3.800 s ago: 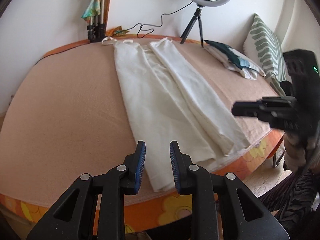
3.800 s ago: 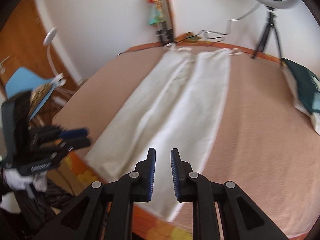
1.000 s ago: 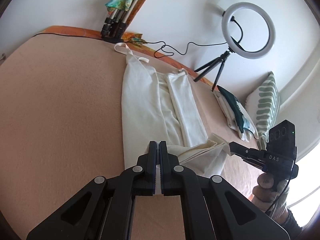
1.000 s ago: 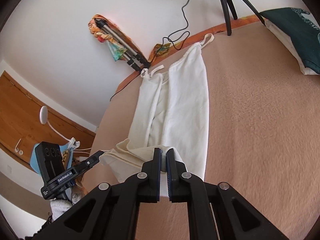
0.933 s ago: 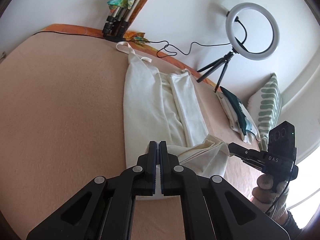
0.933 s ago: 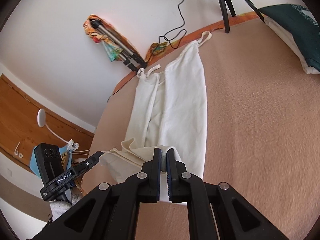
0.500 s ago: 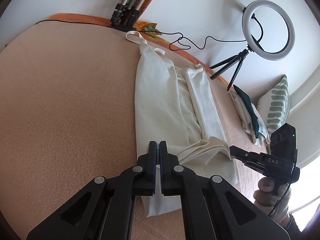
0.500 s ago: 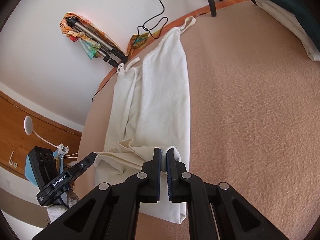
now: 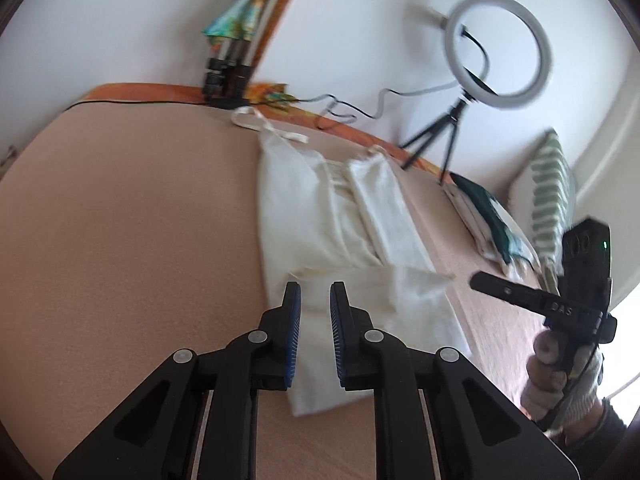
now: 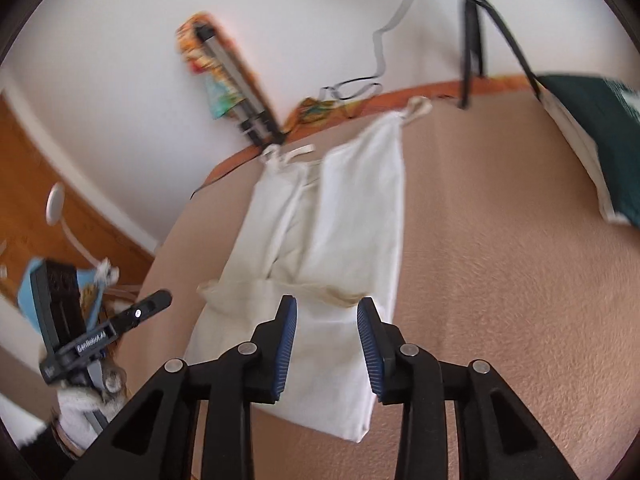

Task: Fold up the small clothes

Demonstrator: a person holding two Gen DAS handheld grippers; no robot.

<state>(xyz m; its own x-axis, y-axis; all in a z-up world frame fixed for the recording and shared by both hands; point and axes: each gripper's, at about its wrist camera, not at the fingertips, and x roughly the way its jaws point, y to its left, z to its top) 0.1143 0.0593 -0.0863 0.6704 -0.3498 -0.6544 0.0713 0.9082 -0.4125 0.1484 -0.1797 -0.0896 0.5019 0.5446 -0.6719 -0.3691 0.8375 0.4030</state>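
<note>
A cream strappy garment (image 9: pixel 344 216) lies flat on the peach bed cover (image 9: pixel 120 240), its side panels folded inward and its lower part folded up over the middle. It also shows in the right wrist view (image 10: pixel 340 220). My left gripper (image 9: pixel 315 294) is open and empty just above the folded-up hem. My right gripper (image 10: pixel 327 310) is open wider and empty over the same fold. Each gripper shows in the other's view, the right one (image 9: pixel 496 282) and the left one (image 10: pixel 154 304).
A ring light on a tripod (image 9: pixel 496 52) stands at the far edge. Folded dark-green and white clothes (image 9: pixel 492 216) and a striped pillow (image 9: pixel 554 196) lie at the right. A folded tripod (image 10: pixel 236 92) leans on the wall. A wooden door (image 10: pixel 60 200) is at the left.
Both grippers were shut on the garment's hem and carried it up over the middle. Now both have opened and let it go; the folded part lies flat.
</note>
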